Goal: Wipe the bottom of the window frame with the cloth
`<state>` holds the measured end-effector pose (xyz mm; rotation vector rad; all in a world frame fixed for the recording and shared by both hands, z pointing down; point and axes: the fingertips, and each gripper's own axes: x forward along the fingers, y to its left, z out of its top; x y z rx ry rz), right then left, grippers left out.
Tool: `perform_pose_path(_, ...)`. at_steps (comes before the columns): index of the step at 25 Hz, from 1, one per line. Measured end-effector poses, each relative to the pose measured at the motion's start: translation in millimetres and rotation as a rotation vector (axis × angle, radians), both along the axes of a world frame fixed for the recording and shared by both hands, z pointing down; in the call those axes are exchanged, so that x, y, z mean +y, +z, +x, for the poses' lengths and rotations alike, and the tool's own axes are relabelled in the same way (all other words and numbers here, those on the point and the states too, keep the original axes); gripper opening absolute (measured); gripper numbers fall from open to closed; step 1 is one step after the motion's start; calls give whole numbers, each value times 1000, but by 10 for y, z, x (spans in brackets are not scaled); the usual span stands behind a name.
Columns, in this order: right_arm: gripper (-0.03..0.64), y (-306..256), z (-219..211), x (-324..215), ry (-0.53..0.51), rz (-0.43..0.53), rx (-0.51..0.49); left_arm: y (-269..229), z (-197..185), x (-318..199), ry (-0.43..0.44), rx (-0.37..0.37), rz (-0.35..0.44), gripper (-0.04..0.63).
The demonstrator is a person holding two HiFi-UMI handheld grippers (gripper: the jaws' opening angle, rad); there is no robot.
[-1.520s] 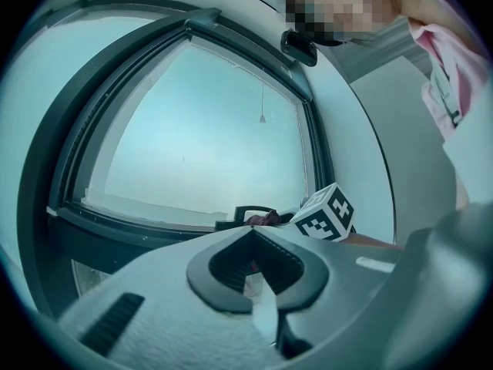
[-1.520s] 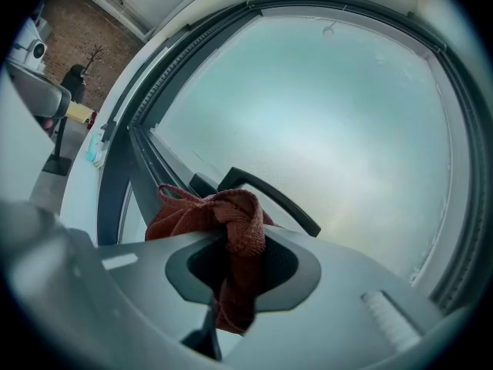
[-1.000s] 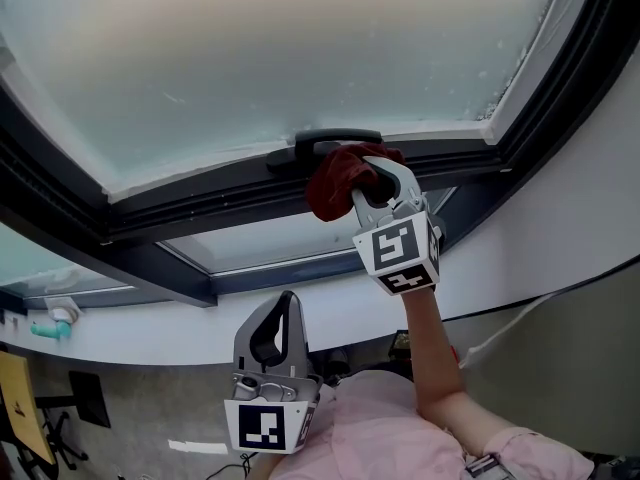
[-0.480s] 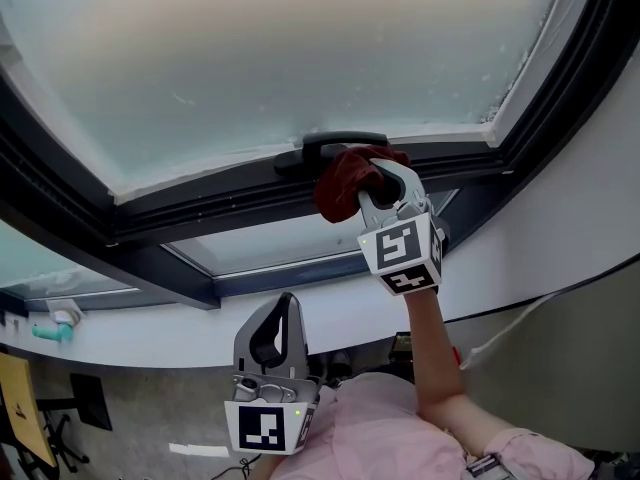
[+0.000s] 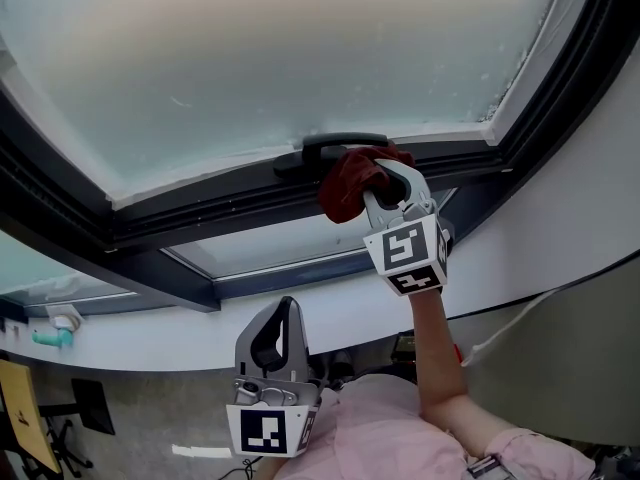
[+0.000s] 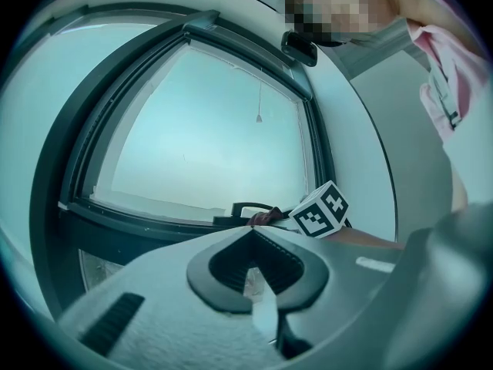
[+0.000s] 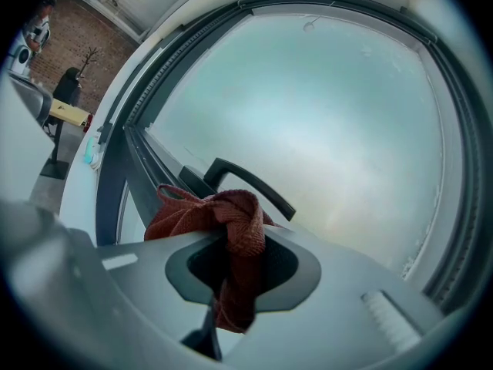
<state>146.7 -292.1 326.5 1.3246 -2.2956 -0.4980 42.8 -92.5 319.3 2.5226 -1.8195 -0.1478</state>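
**Count at the window**

Two grippers: right gripper and left gripper. Two marker cubes, one per gripper. One red cloth, pinched in the right gripper's jaws. One dark window handle, just beyond that gripper. One window frame.

We get soft, diffuse daylight through the frosted window pane, warmer-tinted toward 12 o'clock in the head view; the window frame reads dark against it. Both gripper views bulge, darken round their rims, and blur nearest the lens at 6 o'clock.
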Motion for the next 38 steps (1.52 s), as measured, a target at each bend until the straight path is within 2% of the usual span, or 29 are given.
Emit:
perform_pose_path(3,71,3,66,-17,9,-2,-10,8,-31,8,-27,21,-10,-3)
perform_pose_path(20,71,10,489,-119,39,-7,-45,4,239,-11,-20,-7,8,-3)
perform_pose_path(38,71,1,807,-172,94,-5,-76,15,245,-36,-11,-6,6,-3)
